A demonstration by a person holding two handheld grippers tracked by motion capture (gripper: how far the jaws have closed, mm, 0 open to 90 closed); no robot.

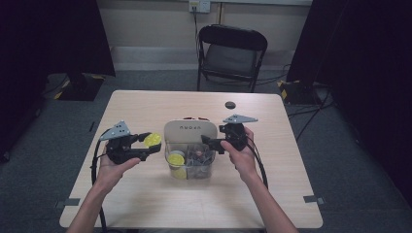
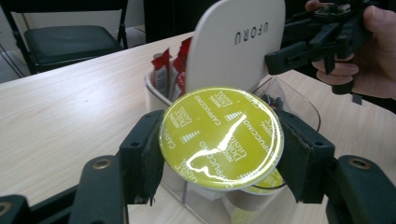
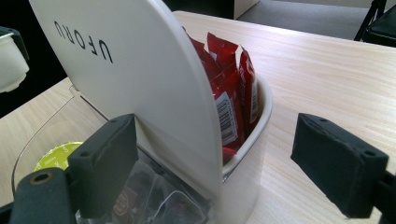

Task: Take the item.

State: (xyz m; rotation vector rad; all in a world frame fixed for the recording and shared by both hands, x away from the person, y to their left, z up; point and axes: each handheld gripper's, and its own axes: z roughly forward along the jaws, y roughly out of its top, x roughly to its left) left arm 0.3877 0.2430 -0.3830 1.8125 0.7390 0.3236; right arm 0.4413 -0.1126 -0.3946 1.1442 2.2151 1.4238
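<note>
The left tongs (image 2: 219, 154) are clenched on a yellow-lidded coffee capsule (image 2: 220, 137), the pads squeezing its rim from both sides. In the high view the capsule (image 1: 152, 140) hangs just left of the clear organizer box (image 1: 190, 165), above the surface (image 1: 145, 204). The right tongs (image 3: 219, 163) stand released around the box's upright white lid (image 3: 140, 70), one pad against its face, the other well apart beside the red sachets (image 3: 229, 88) at the back.

To do this step well, I judge the left hand should keep the capsule level and its squeeze steady, since the foil top is slick. The right tongs should hold the lid upright so the front compartment, where 1 yellow capsule (image 1: 176, 159) already sits, stays open.
</note>
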